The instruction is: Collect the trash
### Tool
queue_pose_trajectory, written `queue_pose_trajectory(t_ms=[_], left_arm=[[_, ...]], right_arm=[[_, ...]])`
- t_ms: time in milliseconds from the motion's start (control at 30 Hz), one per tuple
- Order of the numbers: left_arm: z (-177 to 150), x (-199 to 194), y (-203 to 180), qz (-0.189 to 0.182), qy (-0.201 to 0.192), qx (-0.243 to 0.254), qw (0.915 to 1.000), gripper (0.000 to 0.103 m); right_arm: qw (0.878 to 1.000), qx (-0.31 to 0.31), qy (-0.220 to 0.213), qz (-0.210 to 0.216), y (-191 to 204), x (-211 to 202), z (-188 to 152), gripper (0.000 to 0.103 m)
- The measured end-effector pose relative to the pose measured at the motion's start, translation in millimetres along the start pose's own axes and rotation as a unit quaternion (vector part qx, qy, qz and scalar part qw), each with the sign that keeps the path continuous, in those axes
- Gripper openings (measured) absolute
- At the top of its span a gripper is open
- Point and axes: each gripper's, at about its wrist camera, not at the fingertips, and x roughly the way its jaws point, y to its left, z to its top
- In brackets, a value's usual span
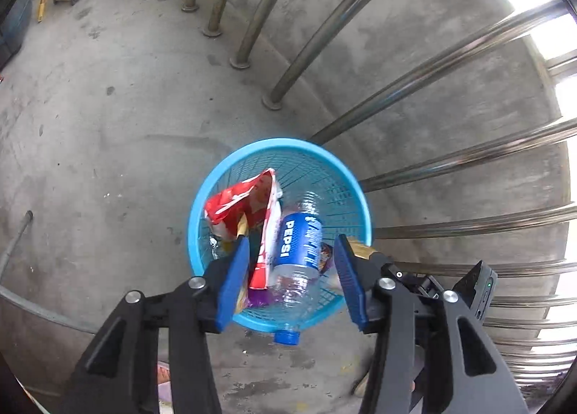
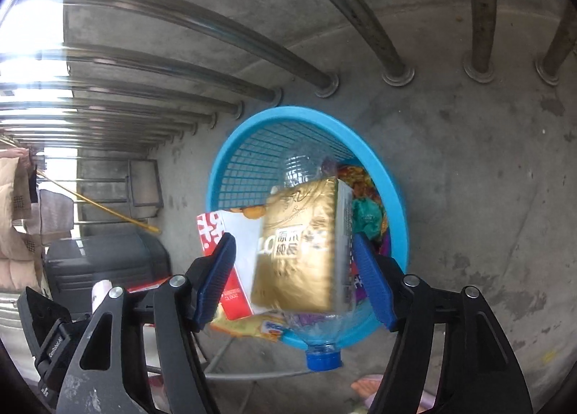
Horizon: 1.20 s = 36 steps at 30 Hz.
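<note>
Nearest in the right wrist view, a gold carton (image 2: 301,244) is seen between the spread fingers of the right tongs (image 2: 294,270). Its left face stands clear of the left pad, and contact at the right pad cannot be told, so it is judged loose or just being let go. The carton is blurred, its long axis running from 6 to 12 o'clock, and it hangs directly over the blue basket (image 2: 396,194), which lies toward 12 o'clock from the tongs.

The left tongs (image 1: 292,280) are likewise spread and hold nothing; they hover over the near rim of the same basket. The right tongs are the nearer to the carton, so any drop is judged theirs.

One basket is counted. Inside it, one Pepsi bottle (image 1: 301,248) lies with its blue cap (image 1: 286,336) poking over the near rim at 6 o'clock, and one red and white wrapper (image 1: 241,208) rests at 10 o'clock beside it. Further wrappers below are too jumbled to count.

Beyond the basket, steel railing bars (image 1: 396,89) rise from the concrete floor (image 1: 108,143).
</note>
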Motion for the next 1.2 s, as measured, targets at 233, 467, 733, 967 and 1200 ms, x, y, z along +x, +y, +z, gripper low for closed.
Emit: queue_pose_trajectory(t_ms=[233,467,733,967,1200], left_arm=[[-7,-56,-19,-0.027,-0.060,0.021,0.9976,0.049],[-57,-204,-26,-0.043,-0.206,0.076,0.9746,0.070],[-192,-358,22,0.070,-0.353,0.067,0.9307,0.097],[-319,-422,88,0.169,-0.414,-0.032,0.8938,0.097],[-383,-445,121,0.244,-0.424,-0.096,0.8667,0.097]], right_arm=[[0.999,-0.020,-0.033,0.013,16,-32,1,0.069],[0.983,-0.149,-0.095,0.042,87,-100,-37,0.069],[0.911,-0.379,-0.145,0.069,190,-179,-156,0.091],[0.851,-0.500,-0.151,0.058,226,-216,-258,0.095],[0.837,-0.527,-0.141,0.038,234,-227,-320,0.095]])
